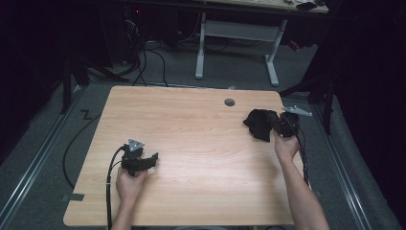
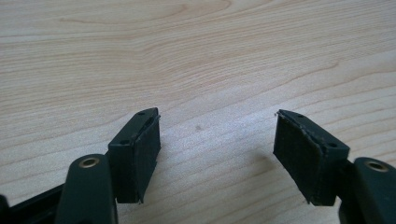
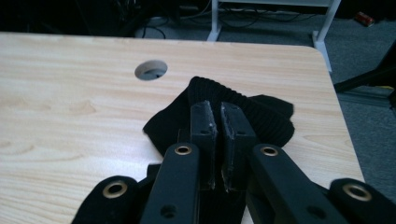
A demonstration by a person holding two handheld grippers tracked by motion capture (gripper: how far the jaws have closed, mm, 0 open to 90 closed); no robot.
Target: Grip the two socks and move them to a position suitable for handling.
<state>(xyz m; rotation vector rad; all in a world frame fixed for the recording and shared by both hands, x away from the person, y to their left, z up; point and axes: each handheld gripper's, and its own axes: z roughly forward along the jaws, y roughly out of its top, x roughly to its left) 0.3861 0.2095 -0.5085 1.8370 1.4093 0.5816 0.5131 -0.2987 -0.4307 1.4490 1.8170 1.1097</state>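
On the right side of table: right gripper (image 1: 282,125) sits at the near-right part of the wooden table (image 1: 191,124), its jaws pressed together over a black ribbed knit cloth (image 1: 258,124).
Cloth position: near the right edge of the table, on the person's side of the round cable hole (image 1: 230,102); in the right gripper view the cloth (image 3: 243,112) spreads out beyond the jaw tips and also bunches beneath them.
Right gripper state: jaws nearly touching, a thin seam between the pads; cloth appears pinched there, though how much fabric is caught cannot be confirmed.
Left gripper state: left gripper (image 1: 141,160) rests low over bare wood at the near-left, well apart from the cloth; in the left gripper view its jaws stand wide apart with nothing between them.
Risk 1: grip may hold a single thin fold; a lift could let the cloth slip free.
Risk 2: the cloth lies near the right edge; a drag outward could carry it off the table.
Risk 3: trailing cable at the right hand could snag loose knit.
Count, grippers: two.
Count, cloths: one.
Count, cable holes: one.
Count, tables in use: one; a second desk frame (image 1: 237,43) stands beyond.
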